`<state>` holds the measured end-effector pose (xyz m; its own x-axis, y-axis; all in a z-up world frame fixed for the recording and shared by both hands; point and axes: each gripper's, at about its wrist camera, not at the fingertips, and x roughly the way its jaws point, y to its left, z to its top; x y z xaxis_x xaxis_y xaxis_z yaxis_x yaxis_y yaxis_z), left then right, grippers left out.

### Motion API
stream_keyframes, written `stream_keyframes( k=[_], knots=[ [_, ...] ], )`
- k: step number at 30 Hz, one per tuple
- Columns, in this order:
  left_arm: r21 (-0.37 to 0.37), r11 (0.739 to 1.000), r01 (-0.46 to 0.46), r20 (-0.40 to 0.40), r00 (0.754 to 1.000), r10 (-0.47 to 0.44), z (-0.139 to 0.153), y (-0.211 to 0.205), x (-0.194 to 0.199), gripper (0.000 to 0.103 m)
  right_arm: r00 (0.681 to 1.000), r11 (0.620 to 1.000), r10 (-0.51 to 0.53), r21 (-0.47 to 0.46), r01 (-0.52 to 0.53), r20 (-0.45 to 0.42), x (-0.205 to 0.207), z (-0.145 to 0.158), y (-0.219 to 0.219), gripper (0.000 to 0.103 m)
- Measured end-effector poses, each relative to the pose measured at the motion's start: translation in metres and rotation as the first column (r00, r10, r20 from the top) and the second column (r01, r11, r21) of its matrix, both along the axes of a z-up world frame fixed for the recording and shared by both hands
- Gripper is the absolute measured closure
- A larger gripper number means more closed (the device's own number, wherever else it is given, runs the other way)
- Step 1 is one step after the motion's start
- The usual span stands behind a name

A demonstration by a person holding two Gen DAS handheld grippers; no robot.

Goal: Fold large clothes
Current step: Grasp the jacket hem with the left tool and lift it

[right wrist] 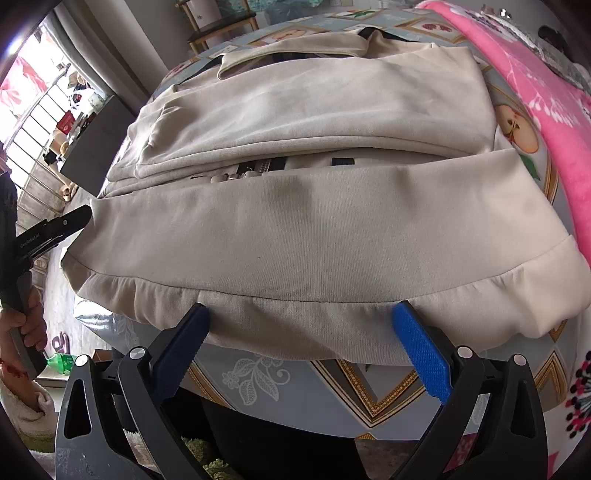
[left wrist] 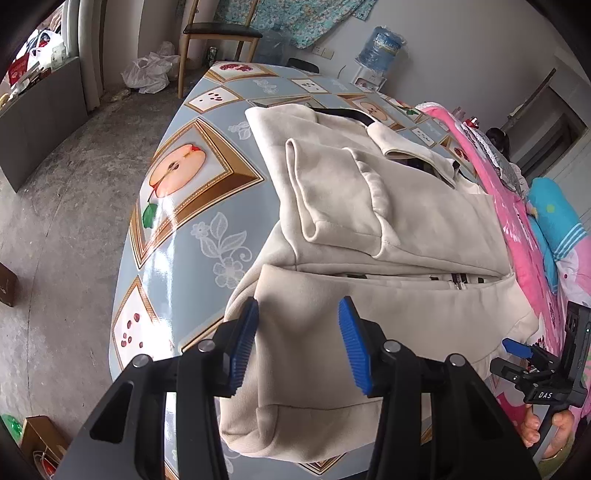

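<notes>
A cream zip-up jacket (left wrist: 369, 206) lies on the table with its sleeves folded in and its zip (left wrist: 458, 284) showing along a fold. My left gripper (left wrist: 300, 308) hangs over the jacket's near left corner. Its blue pads stand apart with the cloth between them, and I see no pinch. In the right wrist view the jacket (right wrist: 314, 221) fills the tabletop. My right gripper (right wrist: 301, 312) is wide open at the ribbed hem, pads on either side of a stretch of it. The right gripper (left wrist: 517, 349) also shows at the lower right, held by a hand. The left gripper (right wrist: 79, 216) touches the jacket's left edge.
The table (left wrist: 177, 229) has a glossy blue cloth with fruit pictures and rounded edges. A pink blanket (left wrist: 517, 221) and a blue pillow (left wrist: 557, 221) lie along the right. A wooden chair (left wrist: 218, 33), a water bottle (left wrist: 382, 46) and a white bag (left wrist: 147, 72) stand behind.
</notes>
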<state>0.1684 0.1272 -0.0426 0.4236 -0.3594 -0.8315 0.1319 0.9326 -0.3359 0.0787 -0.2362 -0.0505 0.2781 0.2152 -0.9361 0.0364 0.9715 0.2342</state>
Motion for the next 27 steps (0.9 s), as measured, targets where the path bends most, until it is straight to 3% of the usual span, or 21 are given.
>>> stream_keyframes(
  k=[5,12,21,27],
  knots=[
    [-0.048,0.999,-0.005,-0.085,0.996,0.0,-0.012,0.009,0.011,0.059,1.0,1.0,-0.001,-0.003,0.001,0.001,0.0,0.0,0.001,0.007],
    [-0.188,0.981,-0.042,-0.124,0.992,0.019,-0.017,0.026,0.021,0.059,1.0,1.0,-0.002,0.0,0.002,0.011,-0.002,0.0,0.001,0.007],
    [-0.273,0.962,-0.006,-0.037,0.999,-0.005,-0.003,0.025,0.01,0.059,1.0,1.0,-0.004,0.0,0.004,0.017,-0.003,0.0,0.0,0.007],
    [-0.323,0.946,0.015,-0.058,0.998,-0.036,-0.002,0.021,0.015,0.059,1.0,1.0,-0.001,0.0,0.001,0.023,-0.005,0.0,-0.001,0.007]
  ],
)
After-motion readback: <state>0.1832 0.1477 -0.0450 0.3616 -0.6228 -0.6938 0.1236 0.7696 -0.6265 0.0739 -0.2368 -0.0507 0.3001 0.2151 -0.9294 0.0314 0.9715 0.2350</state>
